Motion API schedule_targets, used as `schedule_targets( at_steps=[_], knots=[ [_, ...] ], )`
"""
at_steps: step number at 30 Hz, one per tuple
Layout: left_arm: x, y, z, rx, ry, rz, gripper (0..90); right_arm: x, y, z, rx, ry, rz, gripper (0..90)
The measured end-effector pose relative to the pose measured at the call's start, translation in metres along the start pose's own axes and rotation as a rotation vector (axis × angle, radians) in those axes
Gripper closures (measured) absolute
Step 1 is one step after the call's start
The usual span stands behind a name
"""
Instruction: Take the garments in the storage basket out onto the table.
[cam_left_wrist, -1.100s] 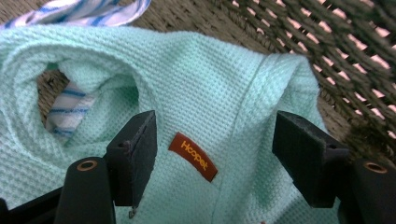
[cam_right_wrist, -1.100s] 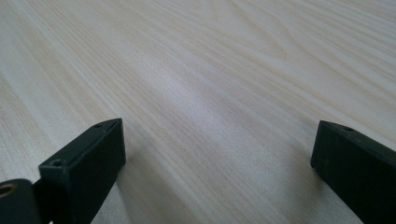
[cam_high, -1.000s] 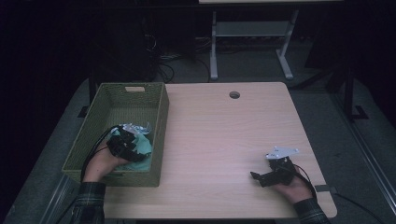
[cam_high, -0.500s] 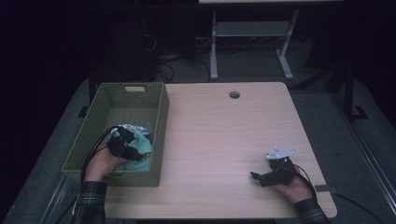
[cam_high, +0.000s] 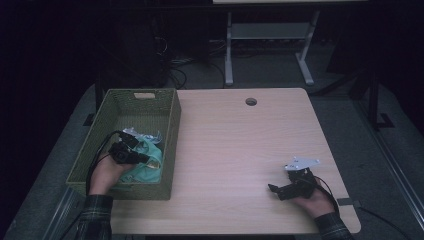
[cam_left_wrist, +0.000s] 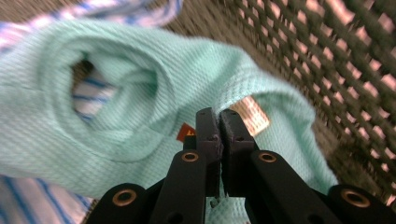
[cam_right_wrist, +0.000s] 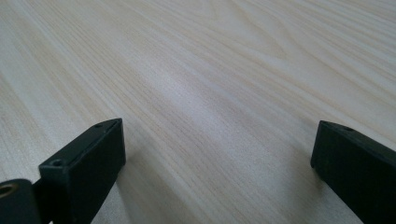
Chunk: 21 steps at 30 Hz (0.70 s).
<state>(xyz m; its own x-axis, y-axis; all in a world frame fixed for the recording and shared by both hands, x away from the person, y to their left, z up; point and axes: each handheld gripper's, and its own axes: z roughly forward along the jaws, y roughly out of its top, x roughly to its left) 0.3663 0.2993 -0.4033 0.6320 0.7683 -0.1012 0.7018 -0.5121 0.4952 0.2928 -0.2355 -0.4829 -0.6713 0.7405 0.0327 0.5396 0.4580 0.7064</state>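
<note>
Pinching mint cloth (cam_left_wrist: 140, 93), left claw (cam_left_wrist: 218, 114) just closed, basket (cam_high: 150, 100)

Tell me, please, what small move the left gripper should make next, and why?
Probably lift straight up. The left gripper has just been closing and now pinches a fold of the mint green cloth inside the woven basket, whose walls stand close around it.

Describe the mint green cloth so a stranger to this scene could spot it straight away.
Start at the green woven basket on the left end of the wooden table. At its near end the left gripper, whose jaws have just been closing, pinches a fold of the mint green cloth. Plain waffle-textured mint sets it apart from the blue-and-white striped cloth beneath it.
</note>
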Motion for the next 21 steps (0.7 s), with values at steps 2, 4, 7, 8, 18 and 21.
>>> schedule_targets(
  at_steps=[2,4,7,8,18,21],
  knots=[
    [0.001,0.000,-0.004,-0.038,0.012,-0.015,86.8,0.000,0.000,0.000,0.000,0.000,0.000,2.8],
    [0.003,-0.001,-0.009,-0.073,0.012,-0.036,86.9,0.000,0.000,0.000,0.000,0.000,0.000,2.8],
    [0.005,-0.001,-0.014,-0.112,0.006,-0.048,86.9,0.000,0.000,0.000,-0.001,0.000,0.001,2.8],
    [0.005,-0.002,-0.016,-0.133,0.006,-0.057,86.9,0.000,0.000,0.000,0.000,0.000,0.001,2.8],
    [0.009,-0.006,-0.039,-0.331,0.001,-0.101,87.2,0.000,0.000,0.000,-0.001,-0.001,0.003,2.8],
    [0.010,-0.008,-0.045,-0.392,0.000,-0.124,87.2,0.000,0.000,0.000,0.000,-0.001,0.004,2.8]
  ],
)
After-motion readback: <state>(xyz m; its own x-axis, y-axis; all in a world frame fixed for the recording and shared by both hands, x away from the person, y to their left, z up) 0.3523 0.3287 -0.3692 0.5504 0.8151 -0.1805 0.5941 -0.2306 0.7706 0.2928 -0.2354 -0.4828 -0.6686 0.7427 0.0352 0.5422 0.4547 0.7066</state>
